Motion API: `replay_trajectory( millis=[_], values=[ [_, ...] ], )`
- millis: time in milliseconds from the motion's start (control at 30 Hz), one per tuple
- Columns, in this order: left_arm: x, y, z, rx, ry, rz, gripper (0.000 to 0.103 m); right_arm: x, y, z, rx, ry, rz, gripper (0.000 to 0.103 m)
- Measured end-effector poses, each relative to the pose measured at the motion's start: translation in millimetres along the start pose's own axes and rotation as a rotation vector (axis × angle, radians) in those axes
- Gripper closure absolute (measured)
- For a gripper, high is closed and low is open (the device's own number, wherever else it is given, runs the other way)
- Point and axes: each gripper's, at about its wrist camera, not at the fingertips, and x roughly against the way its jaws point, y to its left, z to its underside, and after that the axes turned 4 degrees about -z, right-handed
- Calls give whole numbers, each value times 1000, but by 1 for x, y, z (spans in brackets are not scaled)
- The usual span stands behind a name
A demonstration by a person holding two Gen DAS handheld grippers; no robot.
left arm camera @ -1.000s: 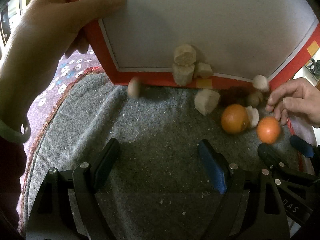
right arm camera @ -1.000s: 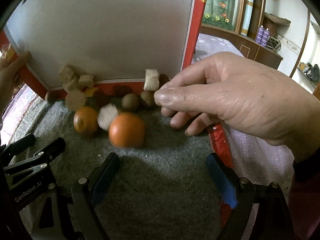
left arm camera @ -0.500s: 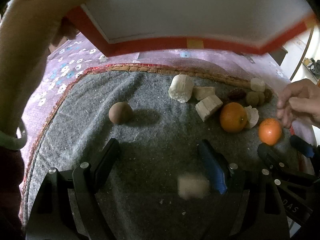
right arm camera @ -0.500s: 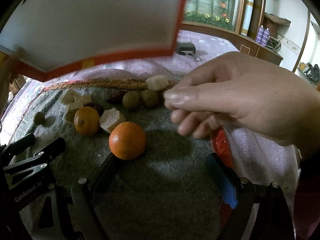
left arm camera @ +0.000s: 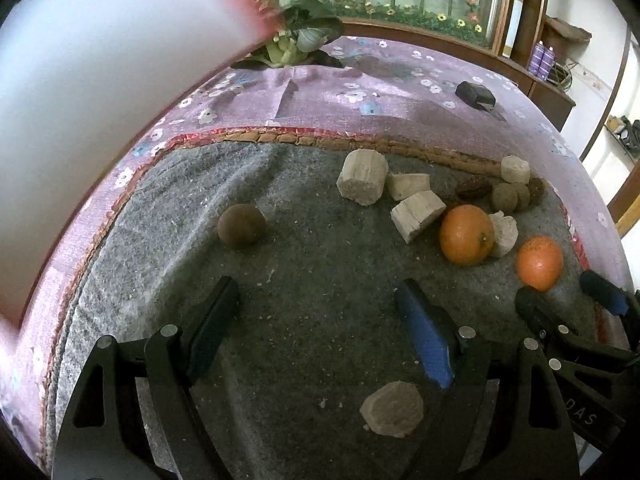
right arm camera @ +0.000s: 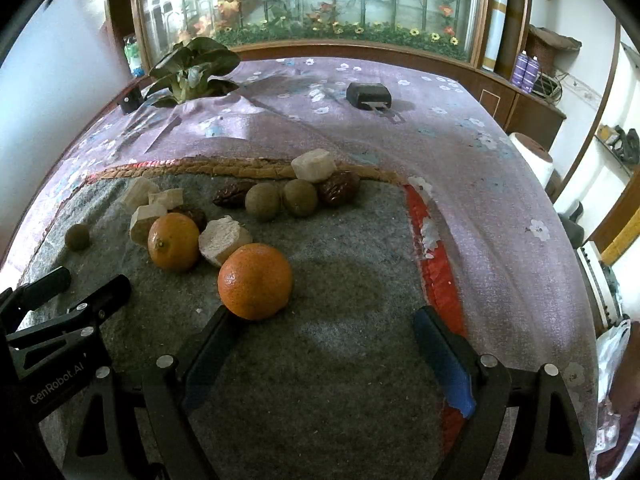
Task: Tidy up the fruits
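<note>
Fruits lie loose on a grey mat (left arm camera: 320, 280). Two oranges (left arm camera: 466, 235) (left arm camera: 539, 263) sit at the right, among pale banana chunks (left arm camera: 363, 177), dark dates (left arm camera: 474, 188) and small brown round fruits (left arm camera: 505, 197). One brown fruit (left arm camera: 241, 225) lies alone to the left. One banana chunk (left arm camera: 393, 409) lies between my left gripper's arms. My left gripper (left arm camera: 316, 312) is open and empty. My right gripper (right arm camera: 324, 336) is open and empty, its left finger just below the nearer orange (right arm camera: 255, 281).
A white board with a red edge (left arm camera: 100, 100) is blurred at the left. The mat lies on a purple flowered cloth (right arm camera: 400, 120). A leafy plant (right arm camera: 192, 68) and a black box (right arm camera: 368, 95) stand further back. A cabinet runs along the far wall.
The white tray has swung away up and to the left, and both hands have left the view. The fruits have settled on the mat; one chunk came to rest close to my left gripper.
</note>
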Motion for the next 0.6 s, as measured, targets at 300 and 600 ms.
replay_trajectory(
  millis=[300, 600],
  values=[
    [0, 0, 0, 0, 0, 0, 21, 0, 0, 0, 0, 0, 0, 13],
    [-1, 1, -3, 0, 1, 0, 21, 0, 0, 0, 0, 0, 0, 13]
  ],
)
